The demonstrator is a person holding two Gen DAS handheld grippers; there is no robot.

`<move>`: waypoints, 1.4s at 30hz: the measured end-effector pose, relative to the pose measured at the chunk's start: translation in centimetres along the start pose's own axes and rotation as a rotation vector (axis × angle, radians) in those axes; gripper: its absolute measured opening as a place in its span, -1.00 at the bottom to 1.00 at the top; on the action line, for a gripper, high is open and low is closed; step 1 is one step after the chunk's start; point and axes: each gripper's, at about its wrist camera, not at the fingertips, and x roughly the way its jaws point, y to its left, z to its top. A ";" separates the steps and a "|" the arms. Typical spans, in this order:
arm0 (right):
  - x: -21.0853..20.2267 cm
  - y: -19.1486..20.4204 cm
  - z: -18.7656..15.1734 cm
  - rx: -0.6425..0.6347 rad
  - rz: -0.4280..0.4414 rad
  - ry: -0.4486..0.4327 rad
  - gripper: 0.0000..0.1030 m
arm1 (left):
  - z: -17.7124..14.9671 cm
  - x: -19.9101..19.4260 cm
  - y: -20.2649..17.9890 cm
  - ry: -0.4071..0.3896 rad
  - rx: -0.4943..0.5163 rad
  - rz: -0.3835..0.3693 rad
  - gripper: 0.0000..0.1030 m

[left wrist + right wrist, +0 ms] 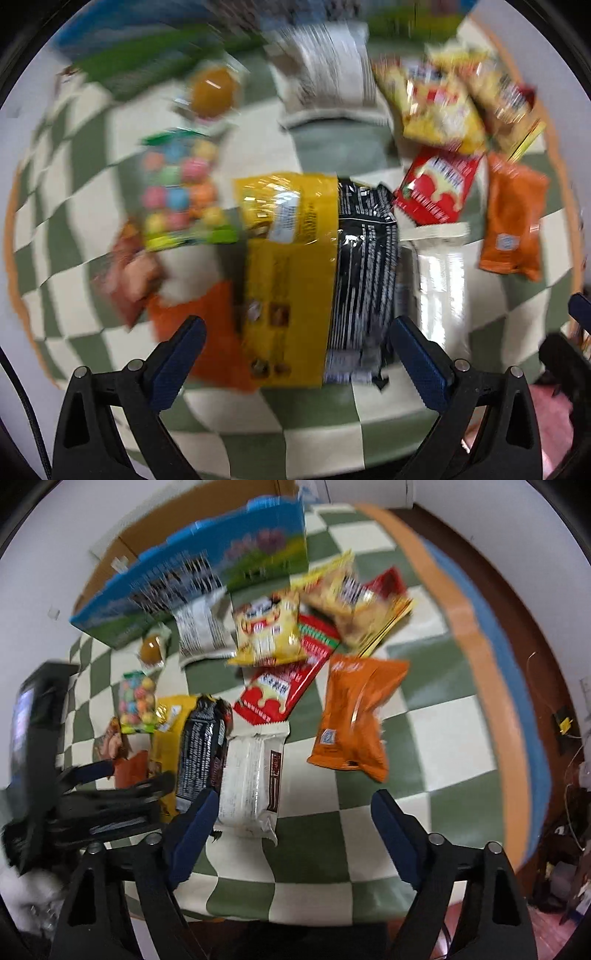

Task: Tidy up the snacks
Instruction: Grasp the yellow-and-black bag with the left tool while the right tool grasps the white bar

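We hold the left gripper [295, 350] spread wide above the yellow bag [291, 280], empty. Beside that bag, our right gripper [291, 823] gapes over the white packet [251, 779], gripping nothing.

glossy foil yellow pouch [291, 258], shiny black crinkled plastic wrapper [364, 266], semi-gloss white plastic packet [253, 779], glossy orange bag [354, 716], matt checkered cloth [436, 731], printed cardboard box [207, 568], matt black plastic gripper arms, textured blue pads [421, 363]

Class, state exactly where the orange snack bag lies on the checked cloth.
In the right wrist view the orange snack bag lies right of centre on the checked cloth, just right of the red packet and above the open right gripper.
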 end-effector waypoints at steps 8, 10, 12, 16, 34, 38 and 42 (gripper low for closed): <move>4.7 0.9 0.0 0.010 0.045 0.088 0.63 | 0.8 1.0 1.7 0.006 -0.108 -0.125 0.27; 5.5 1.4 0.1 0.013 0.054 0.103 0.63 | 0.2 0.9 2.4 0.000 -0.132 -0.115 0.28; 6.2 1.8 0.1 0.014 0.053 0.114 0.63 | -0.3 0.8 2.8 -0.004 -0.149 -0.125 0.31; 7.1 2.2 -0.1 0.001 0.035 0.130 0.63 | 0.4 0.7 1.3 0.044 -0.044 -0.149 0.55; 11.2 5.0 1.2 0.007 0.024 0.180 0.45 | -1.5 3.4 8.4 0.021 -0.260 -0.210 0.52; 12.1 5.4 2.0 -0.013 0.003 0.174 0.14 | 0.2 3.3 7.0 0.041 -0.226 -0.205 0.58; 11.4 3.5 2.6 0.029 -0.033 0.193 0.13 | 0.3 4.3 4.9 0.068 -0.185 -0.206 0.70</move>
